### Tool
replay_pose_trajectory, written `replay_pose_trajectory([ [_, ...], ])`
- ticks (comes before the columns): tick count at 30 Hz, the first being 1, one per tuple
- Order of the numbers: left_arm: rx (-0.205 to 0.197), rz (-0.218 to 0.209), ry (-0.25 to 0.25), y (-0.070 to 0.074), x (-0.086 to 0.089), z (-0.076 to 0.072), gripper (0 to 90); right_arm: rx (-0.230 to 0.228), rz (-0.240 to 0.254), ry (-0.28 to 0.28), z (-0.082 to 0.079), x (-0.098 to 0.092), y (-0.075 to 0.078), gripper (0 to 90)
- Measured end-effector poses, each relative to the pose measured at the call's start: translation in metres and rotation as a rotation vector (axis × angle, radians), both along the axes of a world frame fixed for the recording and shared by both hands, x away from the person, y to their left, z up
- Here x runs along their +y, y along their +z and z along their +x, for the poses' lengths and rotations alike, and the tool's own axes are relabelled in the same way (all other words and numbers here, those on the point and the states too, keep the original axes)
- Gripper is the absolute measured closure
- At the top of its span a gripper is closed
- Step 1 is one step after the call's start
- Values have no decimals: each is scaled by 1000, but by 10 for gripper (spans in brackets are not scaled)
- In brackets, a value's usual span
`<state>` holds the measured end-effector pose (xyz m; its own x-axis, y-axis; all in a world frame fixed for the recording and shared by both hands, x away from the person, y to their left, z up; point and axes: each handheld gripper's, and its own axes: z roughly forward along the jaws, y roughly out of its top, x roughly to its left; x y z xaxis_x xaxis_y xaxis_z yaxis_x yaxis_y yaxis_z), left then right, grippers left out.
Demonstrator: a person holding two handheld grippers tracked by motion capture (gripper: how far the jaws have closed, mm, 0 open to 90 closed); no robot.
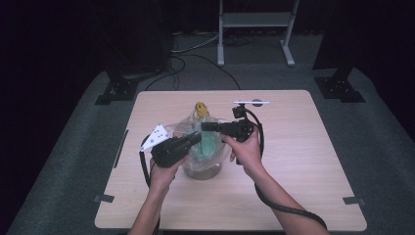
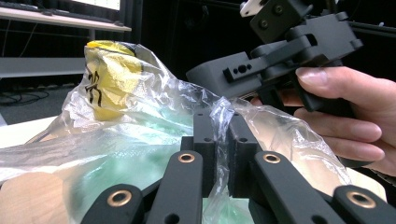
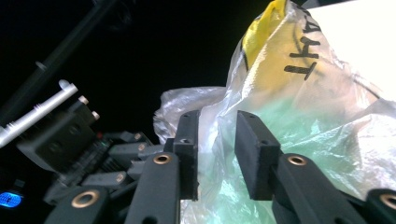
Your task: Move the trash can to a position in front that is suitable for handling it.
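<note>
A clear plastic bag [image 1: 201, 142] w/ green and yellow contents is seen near the middle of the tabletop [image 1: 303, 161], between both grippers. The left gripper [image 2: 222, 140] is closed: its fingers [image 2: 204, 140] are pinched on a fold of the bag film. The right gripper [image 3: 217, 149] is part-open; bag film is seen between its fingers [image 3: 256, 154], but no pinch is made. The right gripper is held above the bag's top edge, opp. the left.
</note>
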<state>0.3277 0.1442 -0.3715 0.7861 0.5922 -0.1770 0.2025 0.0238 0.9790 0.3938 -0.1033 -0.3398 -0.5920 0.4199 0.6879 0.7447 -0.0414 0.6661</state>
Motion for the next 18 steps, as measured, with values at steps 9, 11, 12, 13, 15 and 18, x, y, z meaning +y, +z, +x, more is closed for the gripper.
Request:
replay_pose_trajectory([
  [9, 2, 4, -5, 0, -1, 0, 848, 16, 45, 4, 2, -2, 1, 614],
  [11, 2, 8, -9, 0, -3, 0, 848, 16, 41, 8, 1, 0, 3, 602],
  [12, 2, 10, -10, 0, -3, 0, 848, 7, 34, 9, 1, 1, 4, 602],
  [13, 3, 12, -12, 0, -4, -1, 848, 4, 19, 5, 1, 3, 5, 597],
  [15, -2, 18, -14, 0, -5, -1, 848, -18, -24, -2, 0, 6, 8, 596],
  [18, -5, 26, -16, 1, -6, -2, 847, -40, -79, -8, -1, 12, 9, 597],
])
